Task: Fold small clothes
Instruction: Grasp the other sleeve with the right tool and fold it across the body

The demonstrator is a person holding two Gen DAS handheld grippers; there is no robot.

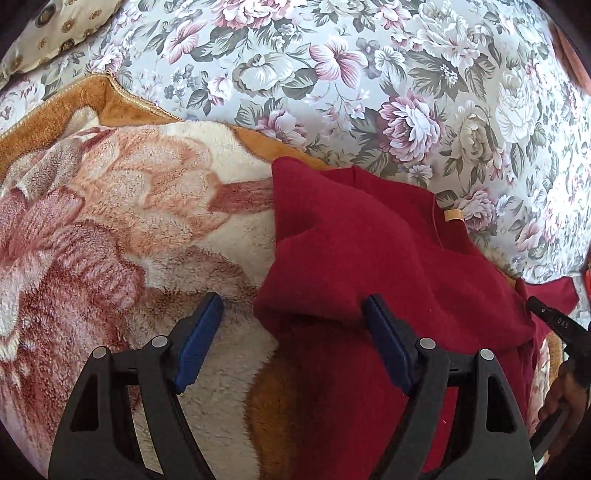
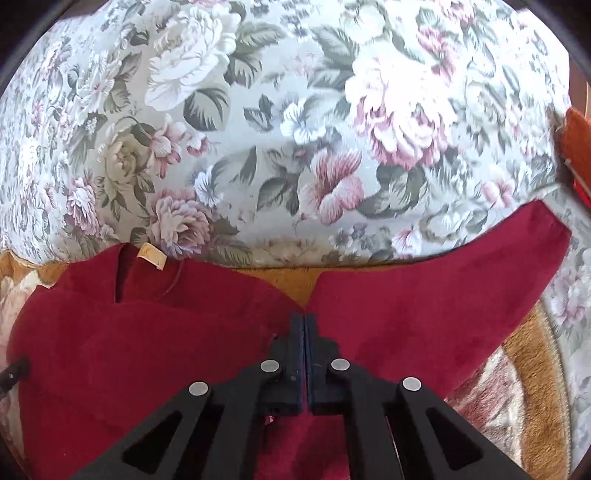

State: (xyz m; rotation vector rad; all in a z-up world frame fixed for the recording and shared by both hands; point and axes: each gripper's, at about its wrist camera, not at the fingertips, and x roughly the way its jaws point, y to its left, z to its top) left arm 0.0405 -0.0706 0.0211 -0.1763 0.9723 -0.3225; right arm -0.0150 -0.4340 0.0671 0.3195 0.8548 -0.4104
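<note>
A dark red fleece garment [image 1: 369, 251] lies on a plush blanket, one part folded over toward its middle; a tan label [image 1: 453, 215] shows at its neck. My left gripper [image 1: 293, 306] is open, its blue pads astride the folded edge, with nothing held. In the right wrist view the garment [image 2: 155, 332] spreads to both sides, a sleeve [image 2: 443, 288] stretching right. My right gripper [image 2: 303, 321] is shut, its pads pressed together over the red cloth at the sleeve's base; whether cloth is pinched cannot be told. The right gripper also shows at the left view's right edge [image 1: 554, 321].
The plush cream, pink and tan blanket [image 1: 110, 221] covers the near area. Behind it lies a grey floral bedspread [image 1: 369, 74], also in the right wrist view [image 2: 277, 129]. A patterned cushion [image 1: 55, 33] sits far left. An orange object [image 2: 578, 140] is at the right edge.
</note>
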